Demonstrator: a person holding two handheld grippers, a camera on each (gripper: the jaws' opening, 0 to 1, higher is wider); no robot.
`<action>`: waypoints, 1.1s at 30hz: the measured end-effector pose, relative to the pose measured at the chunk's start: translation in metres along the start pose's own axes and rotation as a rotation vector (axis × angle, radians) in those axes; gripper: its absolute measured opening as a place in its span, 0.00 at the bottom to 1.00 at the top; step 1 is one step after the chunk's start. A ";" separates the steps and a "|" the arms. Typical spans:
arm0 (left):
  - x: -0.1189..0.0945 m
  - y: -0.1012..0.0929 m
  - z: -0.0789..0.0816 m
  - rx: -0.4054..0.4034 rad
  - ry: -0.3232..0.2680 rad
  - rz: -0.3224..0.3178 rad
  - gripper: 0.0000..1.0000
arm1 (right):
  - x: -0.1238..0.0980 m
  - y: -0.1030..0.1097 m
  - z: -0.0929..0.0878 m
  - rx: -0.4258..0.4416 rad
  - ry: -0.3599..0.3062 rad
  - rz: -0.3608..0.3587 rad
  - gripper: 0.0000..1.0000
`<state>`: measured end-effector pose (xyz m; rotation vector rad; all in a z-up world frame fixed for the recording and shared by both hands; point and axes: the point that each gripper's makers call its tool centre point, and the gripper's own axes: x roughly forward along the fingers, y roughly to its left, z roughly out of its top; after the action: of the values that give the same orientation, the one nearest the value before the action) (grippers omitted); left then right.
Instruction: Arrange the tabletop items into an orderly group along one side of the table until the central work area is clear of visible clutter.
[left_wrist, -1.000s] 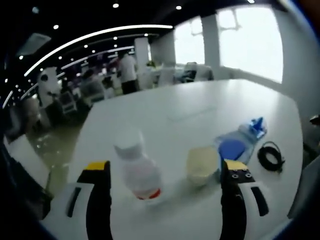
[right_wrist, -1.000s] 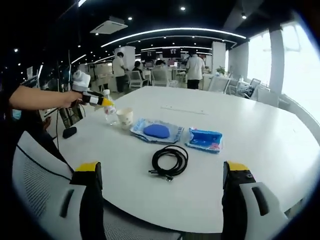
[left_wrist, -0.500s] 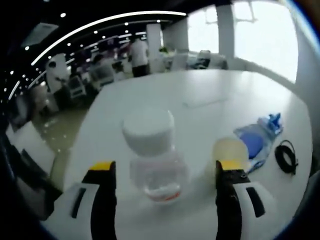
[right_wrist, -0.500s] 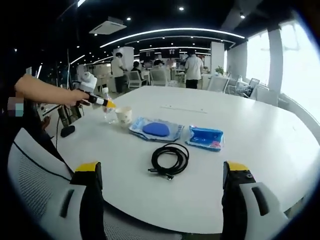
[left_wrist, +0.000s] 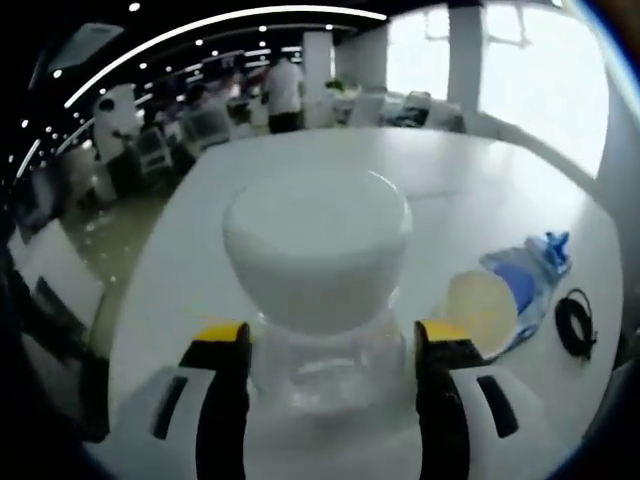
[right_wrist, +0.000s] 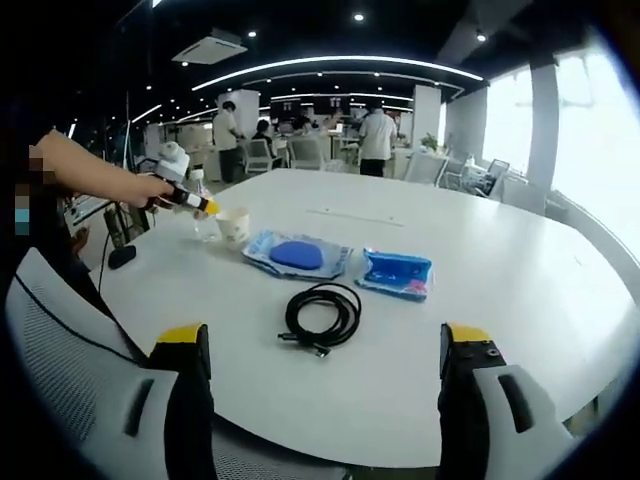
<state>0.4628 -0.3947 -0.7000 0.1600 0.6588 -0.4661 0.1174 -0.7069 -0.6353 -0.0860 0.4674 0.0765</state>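
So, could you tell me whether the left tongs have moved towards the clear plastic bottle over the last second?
Yes. The left tongs have advanced; the clear plastic bottle now sits between them, the paper cup beside.

The left gripper view looks low across the desk toward the windows, very close to a clear bottle that fills the frame centre between the left claw jaws. The right gripper view looks from the desk edge, farther back, across the whole top toward the office. Both views share the paper cup, the blue pouch and the black cable. The left claw appears at the middle left of the right gripper view.
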 end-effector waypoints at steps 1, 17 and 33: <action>0.001 0.000 -0.002 -0.007 0.010 -0.001 0.60 | 0.000 0.000 0.000 -0.002 0.000 0.000 0.95; 0.003 0.000 -0.004 -0.040 0.011 0.033 0.43 | 0.001 0.001 -0.002 -0.032 0.021 -0.012 0.90; -0.003 -0.014 -0.006 -0.019 0.005 -0.012 0.43 | 0.000 0.001 0.001 -0.045 0.015 -0.022 0.88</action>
<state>0.4511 -0.4040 -0.7025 0.1396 0.6693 -0.4711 0.1178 -0.7058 -0.6346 -0.1356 0.4794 0.0643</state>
